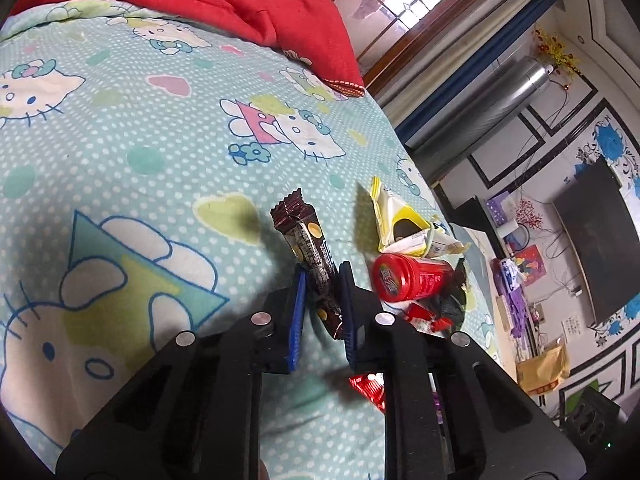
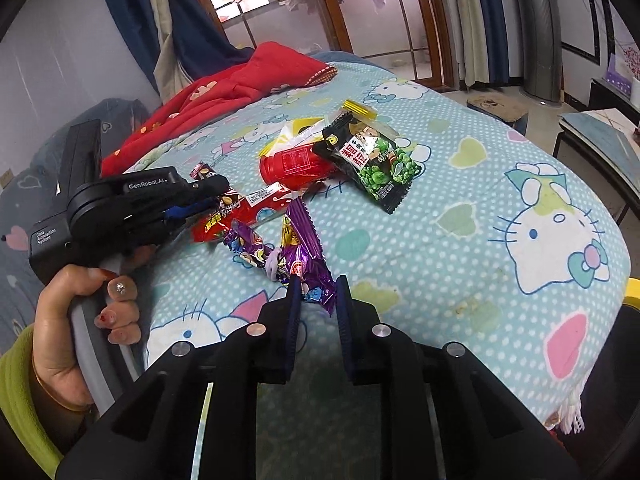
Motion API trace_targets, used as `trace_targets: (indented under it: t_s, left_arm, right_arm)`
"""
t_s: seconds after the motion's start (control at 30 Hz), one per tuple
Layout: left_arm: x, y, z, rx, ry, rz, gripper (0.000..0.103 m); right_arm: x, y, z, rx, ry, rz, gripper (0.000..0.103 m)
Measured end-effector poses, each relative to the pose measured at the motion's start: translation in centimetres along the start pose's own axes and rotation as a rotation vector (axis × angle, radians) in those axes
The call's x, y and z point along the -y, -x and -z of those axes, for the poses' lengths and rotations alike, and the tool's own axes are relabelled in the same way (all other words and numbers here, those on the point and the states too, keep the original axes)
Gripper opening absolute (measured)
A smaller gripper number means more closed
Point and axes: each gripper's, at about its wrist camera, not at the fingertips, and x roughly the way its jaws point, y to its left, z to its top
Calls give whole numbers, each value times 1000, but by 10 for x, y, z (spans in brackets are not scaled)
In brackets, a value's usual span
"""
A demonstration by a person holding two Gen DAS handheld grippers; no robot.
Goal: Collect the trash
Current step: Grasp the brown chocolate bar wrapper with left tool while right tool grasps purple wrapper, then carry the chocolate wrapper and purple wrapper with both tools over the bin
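Trash lies on a Hello Kitty bedspread [image 1: 132, 152]. My left gripper [image 1: 323, 276] is shut on a dark brown snack bar wrapper [image 1: 310, 246], which sticks up between its blue pads. Right of it lie a red jar [image 1: 412, 282] and a yellow-white wrapper [image 1: 400, 224]. My right gripper [image 2: 318, 290] has its jaws around the end of a purple wrapper [image 2: 300, 252] with a gap showing. Beyond it lie a red wrapper [image 2: 244, 212], the red jar [image 2: 296, 168], a black-green pea packet [image 2: 372, 164] and the left gripper [image 2: 200, 200].
A red blanket [image 1: 248, 4] is bunched at the far end of the bed [image 2: 500, 184]. The bed edge drops off to the right in the right wrist view. A low table [image 2: 600, 140] and a TV [image 1: 596, 248] stand past the bed.
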Motion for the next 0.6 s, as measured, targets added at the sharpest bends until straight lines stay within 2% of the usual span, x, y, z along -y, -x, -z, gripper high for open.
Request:
trace_targets:
  t_s: [0.13,0.33,0.6]
  left_arm:
    - [5,13,4,31,-33,8,10]
    - [29,39,8,118,-150,4,9]
    - [63,58,17,154,-268,45,9]
  right_arm:
    - [1,6,-1,13,5,11,17]
    - [7,20,-3,42,9,33,17]
    - [21,41,-10,83,3,80,17]
